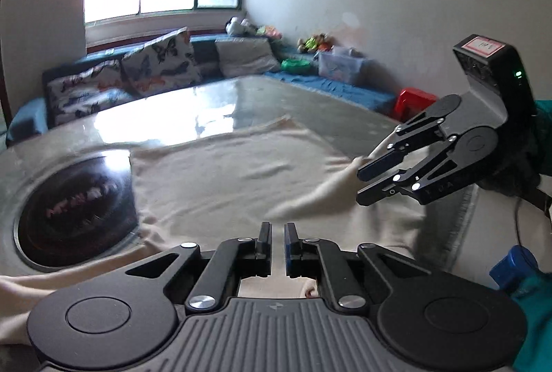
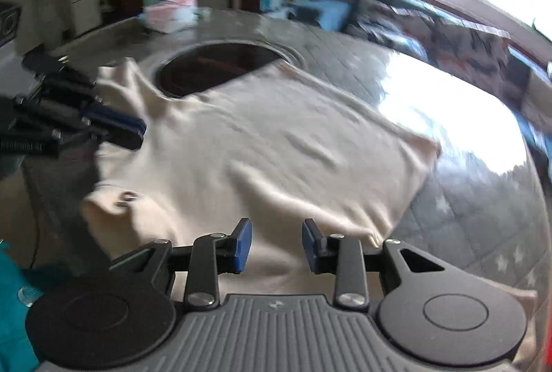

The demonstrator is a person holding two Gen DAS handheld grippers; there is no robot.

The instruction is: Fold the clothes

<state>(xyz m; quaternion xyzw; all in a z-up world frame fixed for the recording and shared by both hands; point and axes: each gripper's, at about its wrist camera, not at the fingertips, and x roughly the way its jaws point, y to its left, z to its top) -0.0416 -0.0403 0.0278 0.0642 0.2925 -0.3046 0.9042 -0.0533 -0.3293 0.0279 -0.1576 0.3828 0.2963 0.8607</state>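
Observation:
A cream garment (image 1: 220, 179) lies spread on a glass-topped table (image 1: 220, 99); it also shows in the right wrist view (image 2: 276, 151). My left gripper (image 1: 277, 239) hovers over the garment's near edge, its jaws narrowly apart with nothing between them. It shows blurred at the left of the right wrist view (image 2: 138, 132). My right gripper (image 2: 276, 244) is open over the garment's near side, holding nothing. In the left wrist view it (image 1: 362, 182) hangs at the right, just above a raised fold of cloth.
A dark round recess (image 1: 76, 210) is set in the table, partly covered by the garment; it also shows in the right wrist view (image 2: 220, 65). A tissue box (image 2: 169, 15) sits at the table's far side. A blue sofa (image 1: 310, 79) with cushions runs behind.

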